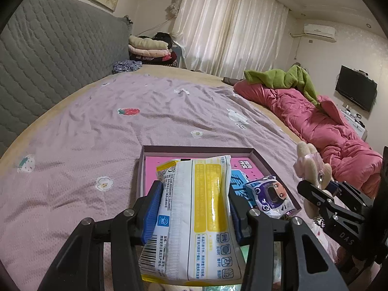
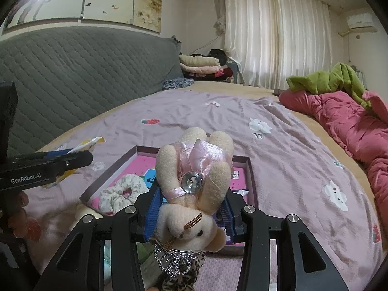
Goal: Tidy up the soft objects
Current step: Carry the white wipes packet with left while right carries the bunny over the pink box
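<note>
Bedroom setup on my feeds: big bed with a lilac bedspread [image 1: 101,126] dotted with strawberry and flower patches, grey quilted headboard [image 1: 48,48] behind it, white curtains [image 1: 228,26] at the far wall, and a rumpled pink duvet [image 1: 315,126] along the bed's right edge with a green blanket [image 1: 286,77] on top.

My left gripper [image 1: 194,208] is clamped on a white and yellow plastic pack [image 1: 194,218], blue pads pressing both sides, pack held upright over the near edge of a shallow dark-rimmed box with a pink floor [image 1: 198,149]. Only this view shows a purple cartoon-face sachet [image 1: 271,197] lying in the box's right part.

My right gripper [image 2: 191,208] is grasping a small beige plush bunny in a pink satin dress with a big rhinestone [image 2: 191,184]. It's upside down, head toward the camera, legs pointing away, held above the box's near edge. Only the right view shows a white floral fabric scrunchie [image 2: 121,194] in the box's left part, plus a leopard-print bit under the bunny that I can't identify.

Each camera catches the other gripper at its side edge, both up off the bedspread.
</note>
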Tool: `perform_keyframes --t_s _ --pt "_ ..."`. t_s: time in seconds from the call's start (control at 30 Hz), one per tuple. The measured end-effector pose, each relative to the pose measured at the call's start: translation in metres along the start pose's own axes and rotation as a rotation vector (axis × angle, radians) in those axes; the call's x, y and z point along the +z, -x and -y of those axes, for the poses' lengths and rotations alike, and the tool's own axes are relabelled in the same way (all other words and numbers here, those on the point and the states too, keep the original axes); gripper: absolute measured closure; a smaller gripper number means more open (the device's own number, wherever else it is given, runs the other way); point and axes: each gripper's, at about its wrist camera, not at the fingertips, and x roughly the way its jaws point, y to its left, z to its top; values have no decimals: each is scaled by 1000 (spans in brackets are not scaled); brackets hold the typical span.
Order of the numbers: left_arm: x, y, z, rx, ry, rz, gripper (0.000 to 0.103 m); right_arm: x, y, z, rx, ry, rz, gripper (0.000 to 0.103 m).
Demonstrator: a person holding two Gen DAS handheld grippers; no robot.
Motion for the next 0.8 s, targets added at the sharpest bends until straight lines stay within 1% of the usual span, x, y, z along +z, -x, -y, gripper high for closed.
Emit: perform_keyframes --t_s 0.17,0.43,0.67,0.8 --pt "5 -5 -13 1 49 -4 54 5 -3 5 12 -12 12 57" --pt "11 -12 -24 34 62 -4 54 17 -8 10 21 -30 39 57" --pt "14 -27 -36 57 91 -35 54 29 -19 10 29 -19 55 57" --pt "15 -39 -38 75 84 -60 54 34 -27 7 48 -20 50 57"
